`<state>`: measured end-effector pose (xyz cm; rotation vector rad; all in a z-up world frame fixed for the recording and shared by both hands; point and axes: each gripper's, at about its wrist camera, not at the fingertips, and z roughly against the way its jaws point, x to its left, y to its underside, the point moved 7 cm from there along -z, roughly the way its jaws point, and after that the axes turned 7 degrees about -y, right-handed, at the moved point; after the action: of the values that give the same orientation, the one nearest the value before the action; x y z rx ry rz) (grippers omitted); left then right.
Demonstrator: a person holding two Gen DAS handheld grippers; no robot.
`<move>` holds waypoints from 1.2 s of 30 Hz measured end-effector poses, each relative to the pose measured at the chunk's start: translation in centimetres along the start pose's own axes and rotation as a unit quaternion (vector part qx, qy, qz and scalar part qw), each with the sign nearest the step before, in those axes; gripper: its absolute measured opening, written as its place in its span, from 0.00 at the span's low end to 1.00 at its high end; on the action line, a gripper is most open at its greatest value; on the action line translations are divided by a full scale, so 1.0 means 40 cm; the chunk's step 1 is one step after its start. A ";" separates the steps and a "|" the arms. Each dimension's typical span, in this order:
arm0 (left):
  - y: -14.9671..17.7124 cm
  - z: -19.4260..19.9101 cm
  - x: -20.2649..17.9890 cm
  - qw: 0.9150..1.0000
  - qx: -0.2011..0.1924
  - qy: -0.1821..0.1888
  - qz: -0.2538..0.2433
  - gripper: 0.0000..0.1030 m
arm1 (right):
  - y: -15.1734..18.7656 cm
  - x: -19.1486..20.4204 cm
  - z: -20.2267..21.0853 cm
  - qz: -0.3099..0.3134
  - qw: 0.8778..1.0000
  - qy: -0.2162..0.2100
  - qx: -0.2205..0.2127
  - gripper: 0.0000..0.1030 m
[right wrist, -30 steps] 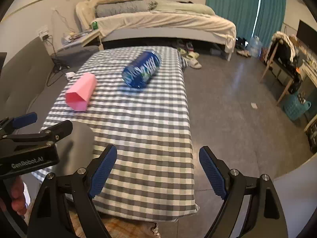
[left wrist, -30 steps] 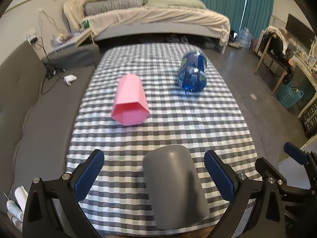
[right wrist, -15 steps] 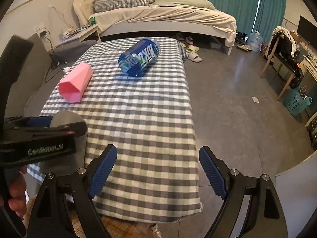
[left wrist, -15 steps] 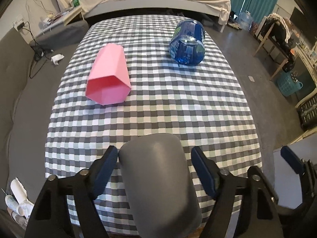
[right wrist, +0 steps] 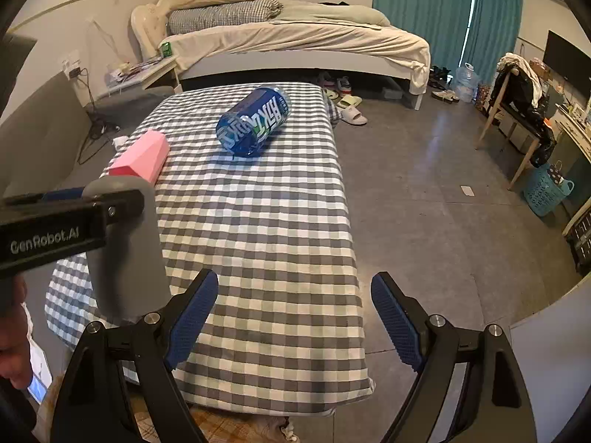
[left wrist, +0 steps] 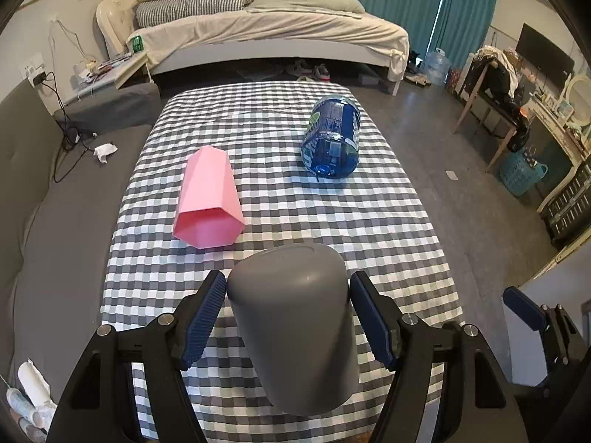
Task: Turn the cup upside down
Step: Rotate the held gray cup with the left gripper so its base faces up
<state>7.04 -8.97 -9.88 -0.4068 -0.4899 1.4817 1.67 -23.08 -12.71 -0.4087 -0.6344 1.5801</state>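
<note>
The left gripper is clamping the grey cup between its blue pads, closed end facing up, at the near edge of the checked tablecloth. Beyond the grey cup, a pink cup and a blue bottle are lying on their sides, well apart. The right gripper is hanging spread wide and empty over the cloth's right edge.

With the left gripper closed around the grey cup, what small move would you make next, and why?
Probably lower it. The left gripper clamps the grey cup, whose closed end already points up, seemingly above the checkered tablecloth. Setting its rim down there, short of the pink cup, would finish the flip.
</note>
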 end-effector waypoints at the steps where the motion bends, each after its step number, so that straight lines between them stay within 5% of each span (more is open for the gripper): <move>1: 0.001 0.003 0.000 1.000 -0.004 0.000 -0.001 0.69 | -0.001 -0.001 0.000 0.000 1.000 0.000 -0.001 0.83; 17: 0.116 0.105 -0.014 0.999 -0.037 -0.015 -0.024 0.69 | -0.019 -0.040 0.065 -0.013 0.999 0.024 -0.030 0.83; 29: 0.231 0.035 -0.056 0.999 0.007 0.015 -0.038 0.77 | 0.001 -0.029 0.119 -0.012 0.999 0.025 -0.039 0.83; 36: 0.251 0.017 -0.057 0.999 -0.007 0.013 -0.050 0.66 | 0.006 -0.026 0.111 -0.015 0.999 0.022 -0.035 0.83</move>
<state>-1.79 -10.71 -14.89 -0.4074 -0.4938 1.3760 -1.10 -24.80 -9.50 -0.4824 -0.6593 1.5188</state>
